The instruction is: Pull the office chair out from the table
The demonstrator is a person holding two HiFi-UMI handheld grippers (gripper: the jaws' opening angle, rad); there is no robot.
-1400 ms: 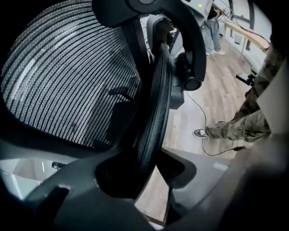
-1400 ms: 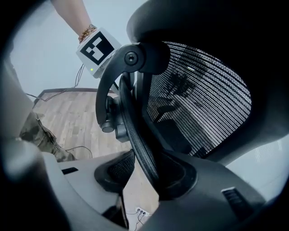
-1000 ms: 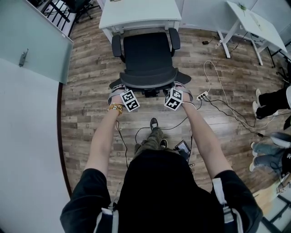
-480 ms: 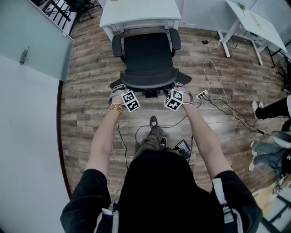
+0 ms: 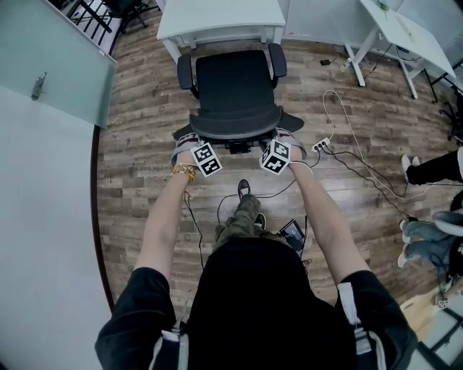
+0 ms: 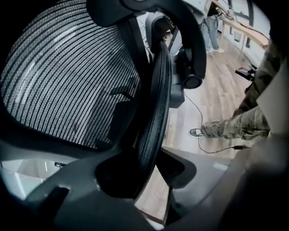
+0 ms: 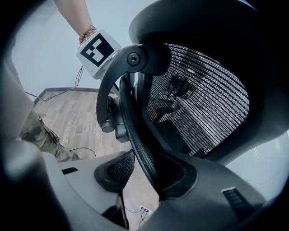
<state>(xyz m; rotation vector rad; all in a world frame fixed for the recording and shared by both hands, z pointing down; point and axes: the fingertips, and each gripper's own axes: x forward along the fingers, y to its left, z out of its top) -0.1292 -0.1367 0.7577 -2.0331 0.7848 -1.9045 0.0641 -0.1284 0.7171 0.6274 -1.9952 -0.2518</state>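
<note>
The black office chair [image 5: 235,79] stands with its seat toward the white table [image 5: 217,18] and its mesh backrest [image 5: 236,124] toward me. My left gripper [image 5: 184,142] is shut on the backrest's left rim, and my right gripper [image 5: 288,137] is shut on its right rim. In the left gripper view the backrest rim [image 6: 156,113] runs between the jaws of the left gripper [image 6: 156,153], against the pads. The right gripper view shows the same: the rim [image 7: 135,131] is pinched in the right gripper [image 7: 142,162]. The chair's base is hidden under the seat.
A power strip [image 5: 322,147] with trailing cables lies on the wood floor right of the chair. A second white table [image 5: 405,36] stands at the back right, with people's legs [image 5: 434,170] at the right edge. A glass partition [image 5: 51,65] runs along the left.
The chair and both grippers have shifted slightly back from the table, toward me. The legs at the right edge have moved.
</note>
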